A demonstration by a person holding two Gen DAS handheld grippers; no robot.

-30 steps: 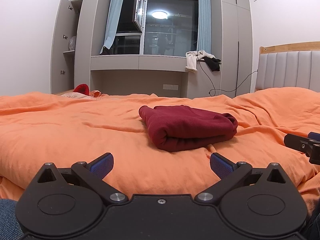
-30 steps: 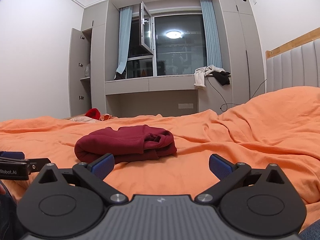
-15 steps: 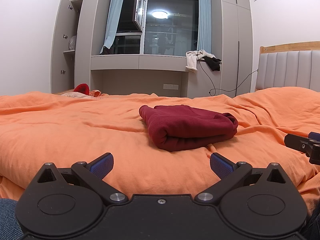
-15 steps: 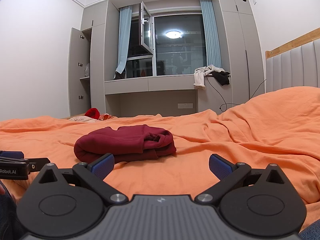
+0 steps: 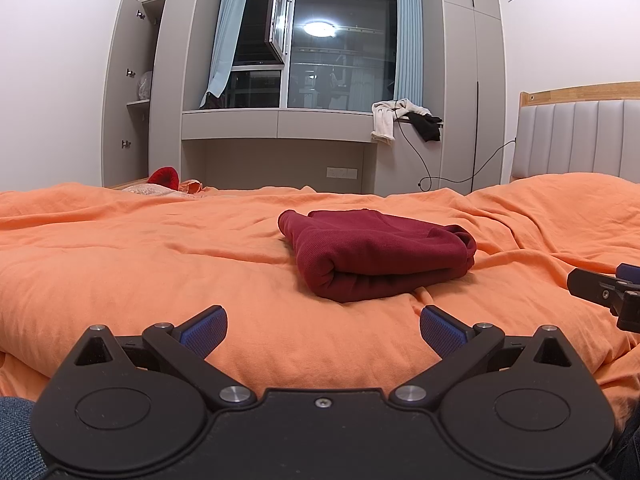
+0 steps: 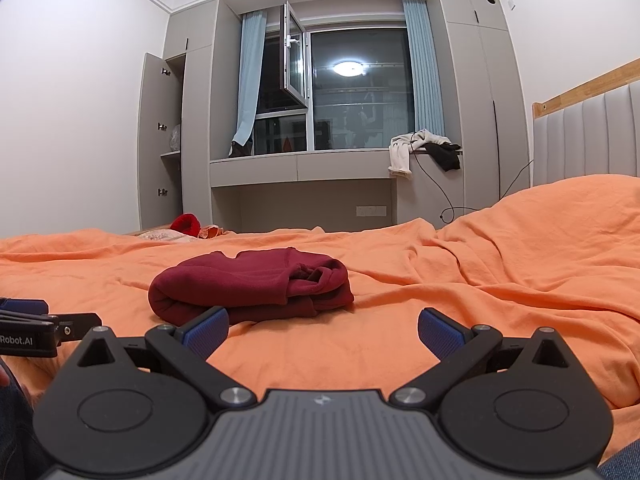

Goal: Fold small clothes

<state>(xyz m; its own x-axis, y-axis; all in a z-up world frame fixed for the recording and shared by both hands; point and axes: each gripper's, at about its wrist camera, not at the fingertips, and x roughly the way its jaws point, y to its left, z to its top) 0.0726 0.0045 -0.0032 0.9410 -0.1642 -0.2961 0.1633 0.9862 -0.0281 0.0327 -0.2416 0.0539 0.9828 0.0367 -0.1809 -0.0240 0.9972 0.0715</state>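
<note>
**The dark red top is folded and both grippers wait near it**

Left of the dark red top (image 5: 376, 252), the left gripper (image 5: 323, 327) hangs low over the orange bed cover (image 5: 140, 264), its blue fingers (image 5: 204, 327) wide apart and holding nothing. The top lies in the middle of the bed as a thick, neat bundle. Right of the top, the right gripper (image 6: 323, 327) is spread wide too, and empty. This fold looks done. Next, I think, another small piece must be picked up, maybe from the pile (image 5: 166, 184) beyond the top.
</note>
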